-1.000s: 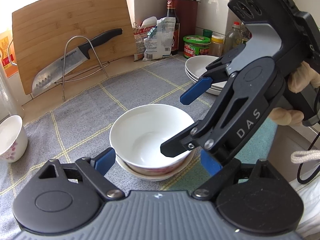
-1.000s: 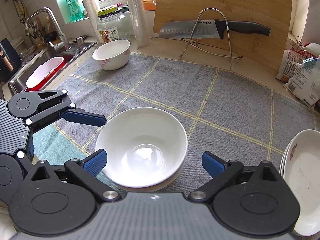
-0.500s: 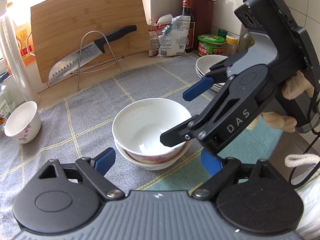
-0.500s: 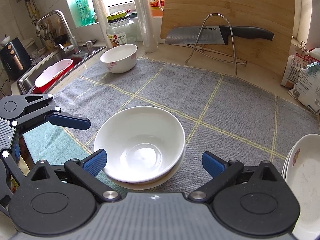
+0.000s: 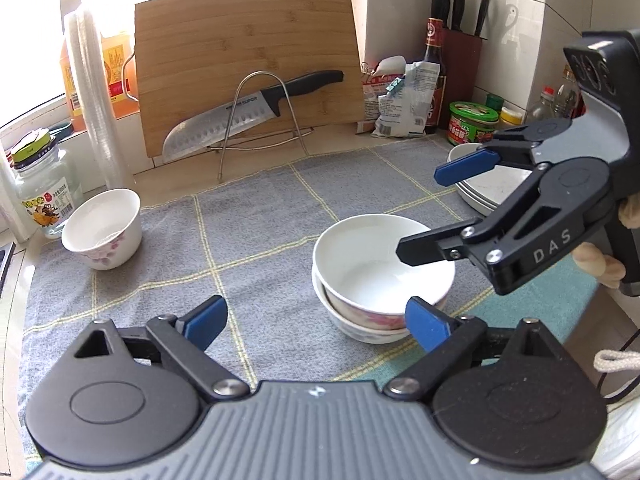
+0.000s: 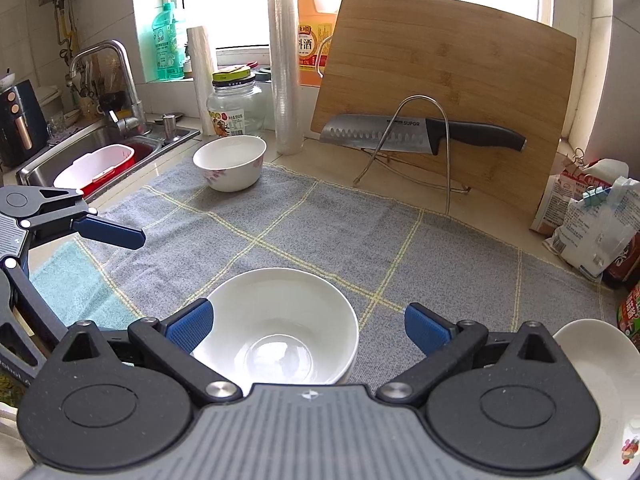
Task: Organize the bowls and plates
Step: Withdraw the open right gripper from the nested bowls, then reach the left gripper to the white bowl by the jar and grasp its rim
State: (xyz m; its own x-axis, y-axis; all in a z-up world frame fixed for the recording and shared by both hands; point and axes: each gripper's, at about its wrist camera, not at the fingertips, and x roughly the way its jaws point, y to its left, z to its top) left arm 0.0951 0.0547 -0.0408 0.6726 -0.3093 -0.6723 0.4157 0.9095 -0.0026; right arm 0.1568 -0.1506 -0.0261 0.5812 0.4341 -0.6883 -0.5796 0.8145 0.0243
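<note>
A: Where did the next bowl sit vs the jaws?

B: The lone white ceramic bowl with a pink flower print (image 5: 103,234) stood far-left on the grey woven mat with yellow grid lines (image 5: 256,216), well apart from both tools. It lay up and left of the left gripper (image 5: 316,318), which was the nearer one. Round bowl, so no long axis; any rim approach looked OK.

A: Jaws?

B: Left gripper's had just been opening, wide now, nothing between them. The right gripper (image 6: 306,324) was wide open too, empty, hanging just over the pair of nested white glazed bowls (image 5: 382,276) (its pads weren't touching the rim).

A: And those two?

B: Stacked front-centre on the mat, upper one seated inside the lower, pink print on the outer walls. The stack of shallow white plates (image 5: 486,190) sat at the mat's right edge, near the jars.

A: Surfaces?

B: Glossy, hard, smooth rims, prob. slippery; the cloth was soft and should damp a set-down
</note>
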